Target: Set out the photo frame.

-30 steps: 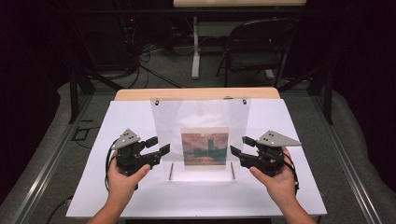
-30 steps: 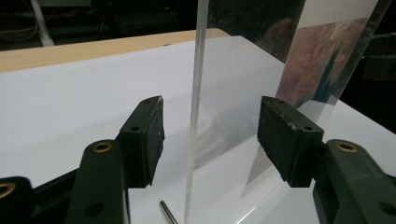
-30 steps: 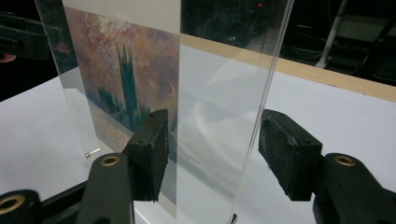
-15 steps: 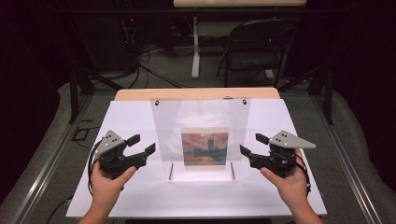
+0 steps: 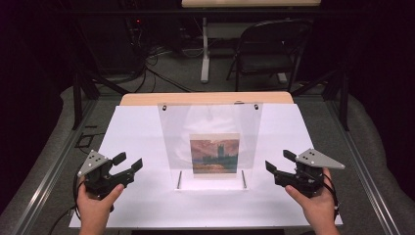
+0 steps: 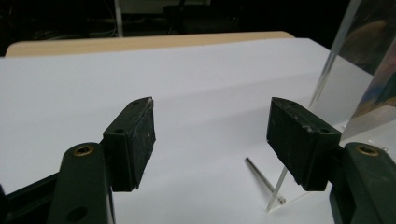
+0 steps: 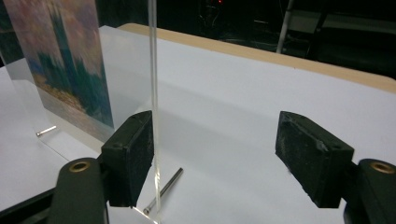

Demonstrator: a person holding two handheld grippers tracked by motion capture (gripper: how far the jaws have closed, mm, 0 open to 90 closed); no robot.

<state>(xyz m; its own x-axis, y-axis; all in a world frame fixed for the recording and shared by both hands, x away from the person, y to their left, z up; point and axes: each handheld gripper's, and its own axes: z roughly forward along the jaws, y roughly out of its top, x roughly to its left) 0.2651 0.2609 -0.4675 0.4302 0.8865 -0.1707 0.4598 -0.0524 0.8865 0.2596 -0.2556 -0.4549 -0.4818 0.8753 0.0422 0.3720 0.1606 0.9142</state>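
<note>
The clear acrylic stand (image 5: 210, 139) holding a painted picture (image 5: 214, 154) stands upright mid-table (image 5: 137, 132), with the left gripper (image 5: 128, 162) and right gripper (image 5: 278, 161) well apart on either side, jaws wide and empty.

A clear acrylic picture stand (image 5: 210, 139) holding a painting print (image 5: 214, 155) is standing upright mid-table, nearer the front edge of the white table (image 5: 137, 132). The left gripper (image 5: 128, 163) and right gripper (image 5: 279, 161) are hovering apart from it near the table's left and right edges, jaws standing wide after just opening, nothing between them.
</note>
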